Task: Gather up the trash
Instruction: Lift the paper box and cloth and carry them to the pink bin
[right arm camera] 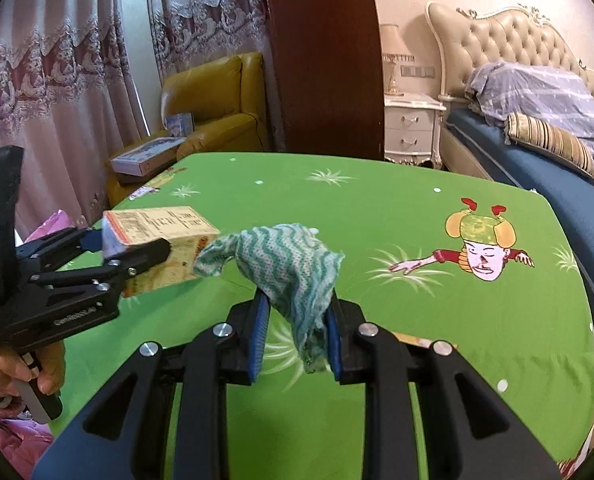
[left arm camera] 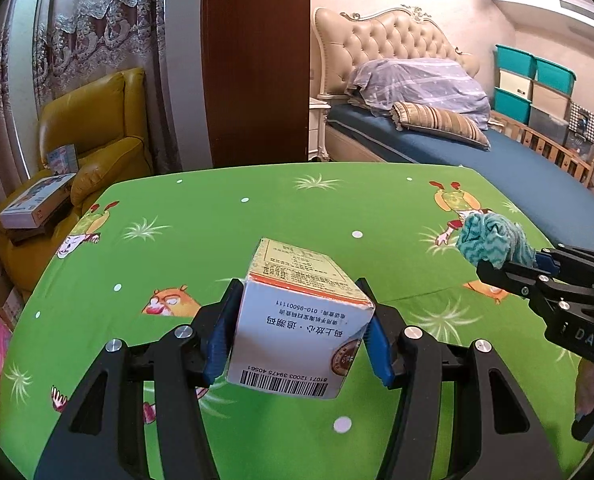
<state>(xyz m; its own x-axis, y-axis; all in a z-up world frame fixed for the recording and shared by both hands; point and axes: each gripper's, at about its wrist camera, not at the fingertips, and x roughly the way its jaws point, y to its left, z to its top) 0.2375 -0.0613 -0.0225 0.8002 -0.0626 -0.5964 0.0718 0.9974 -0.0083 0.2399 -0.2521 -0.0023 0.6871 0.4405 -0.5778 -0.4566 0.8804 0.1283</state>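
My left gripper [left arm camera: 299,322] is shut on a small white and orange medicine carton [left arm camera: 303,322], its blue pads pressing both sides, and holds it tilted above the green cartoon-print sheet [left arm camera: 237,224]. In the right wrist view the same carton [right arm camera: 157,236] shows at the left in that gripper [right arm camera: 137,246]. My right gripper [right arm camera: 297,330] is shut on a crumpled teal and white wavy-patterned cloth [right arm camera: 289,260], which bunches up above the pads. In the left wrist view this cloth [left arm camera: 493,240] hangs at the right gripper's [left arm camera: 509,262] tip at the right edge.
A yellow leather armchair [left arm camera: 93,140] with flat boxes [left arm camera: 37,202] on it stands beyond the sheet's left side. A bed with a tufted headboard [left arm camera: 389,40], pillows and blue mattress lies behind on the right. A white nightstand [right arm camera: 411,128] and a dark wooden panel [right arm camera: 325,60] stand behind.
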